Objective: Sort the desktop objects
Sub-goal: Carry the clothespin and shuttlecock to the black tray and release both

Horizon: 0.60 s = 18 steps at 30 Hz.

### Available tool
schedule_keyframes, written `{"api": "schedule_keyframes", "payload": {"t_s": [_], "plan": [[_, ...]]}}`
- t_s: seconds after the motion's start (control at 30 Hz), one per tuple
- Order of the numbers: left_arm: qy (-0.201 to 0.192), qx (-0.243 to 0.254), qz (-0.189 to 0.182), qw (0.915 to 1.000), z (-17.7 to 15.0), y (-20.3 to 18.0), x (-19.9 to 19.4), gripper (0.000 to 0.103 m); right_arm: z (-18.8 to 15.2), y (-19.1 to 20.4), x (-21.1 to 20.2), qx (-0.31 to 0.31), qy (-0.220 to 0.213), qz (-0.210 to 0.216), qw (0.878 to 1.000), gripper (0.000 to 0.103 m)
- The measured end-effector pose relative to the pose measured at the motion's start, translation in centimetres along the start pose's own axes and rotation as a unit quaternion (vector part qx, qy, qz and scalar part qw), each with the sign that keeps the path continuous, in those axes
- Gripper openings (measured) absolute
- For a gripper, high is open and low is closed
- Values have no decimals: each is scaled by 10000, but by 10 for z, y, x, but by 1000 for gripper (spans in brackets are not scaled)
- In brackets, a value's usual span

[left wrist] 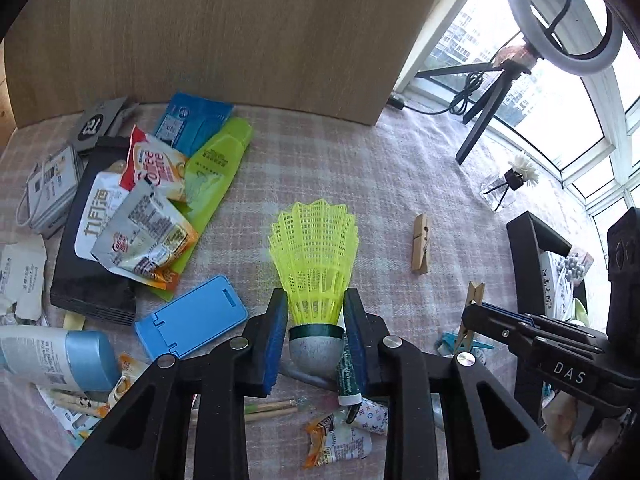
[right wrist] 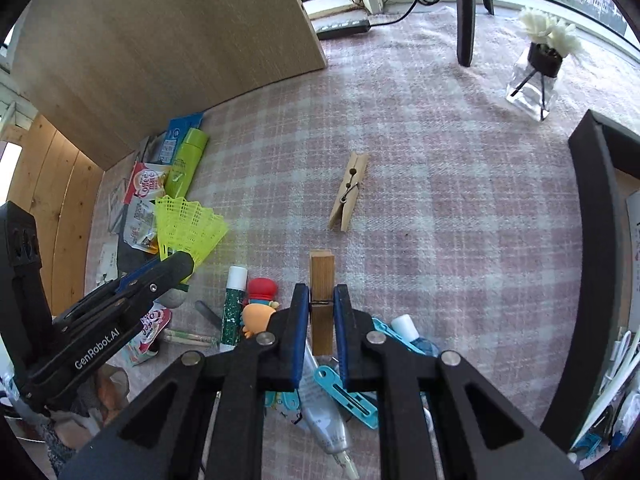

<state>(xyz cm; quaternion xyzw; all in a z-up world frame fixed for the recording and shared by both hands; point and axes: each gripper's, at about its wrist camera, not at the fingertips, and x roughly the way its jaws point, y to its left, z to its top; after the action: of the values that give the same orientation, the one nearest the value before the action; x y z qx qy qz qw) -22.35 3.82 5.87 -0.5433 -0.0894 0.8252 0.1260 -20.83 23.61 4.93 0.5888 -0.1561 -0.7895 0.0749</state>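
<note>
A yellow plastic shuttlecock (left wrist: 314, 256) with a grey cork stands skirt-up between the blue pads of my left gripper (left wrist: 316, 308), which is shut on its base just above the checked tablecloth. From the right wrist view the shuttlecock (right wrist: 188, 232) shows at the left, in the left gripper (right wrist: 176, 268). My right gripper (right wrist: 322, 292) is shut on a wooden clothespin (right wrist: 322, 276) that points forward between its pads. The left wrist view shows this clothespin (left wrist: 474, 294) at the right gripper's (left wrist: 476, 312) tip. A second wooden clothespin (right wrist: 348, 192) lies loose on the cloth ahead.
Snack packets (left wrist: 152, 200), a blue phone stand (left wrist: 192, 320) and a bottle (left wrist: 56, 356) crowd the left. A wooden board (left wrist: 240, 32) stands behind. A black box (right wrist: 592, 240) sits at the right, a flower vase (right wrist: 536, 80) and a tripod leg (right wrist: 466, 12) beyond. Blue clips (right wrist: 348, 396) and a glue stick (right wrist: 232, 308) lie near.
</note>
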Motion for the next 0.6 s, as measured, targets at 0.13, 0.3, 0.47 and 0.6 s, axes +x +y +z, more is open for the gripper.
{"api": "schedule_keyframes", "payload": {"t_s": [0.13, 0.3, 0.47, 0.6], "plan": [[-158, 177, -75, 9997, 6, -18, -15, 27, 5, -22, -22, 172, -232, 96, 9995, 13], [-226, 401, -417, 9981, 6, -54, -29, 27, -7, -56, -58, 305, -533, 62, 9981, 13], [-164, 910, -862, 9920, 3, -128, -24, 27, -26, -120, -102, 613, -787, -230, 9947, 13], [-9, 1292, -1218, 9841, -5, -195, -10, 27, -43, -178, -145, 1004, -1071, -625, 9872, 13]]}}
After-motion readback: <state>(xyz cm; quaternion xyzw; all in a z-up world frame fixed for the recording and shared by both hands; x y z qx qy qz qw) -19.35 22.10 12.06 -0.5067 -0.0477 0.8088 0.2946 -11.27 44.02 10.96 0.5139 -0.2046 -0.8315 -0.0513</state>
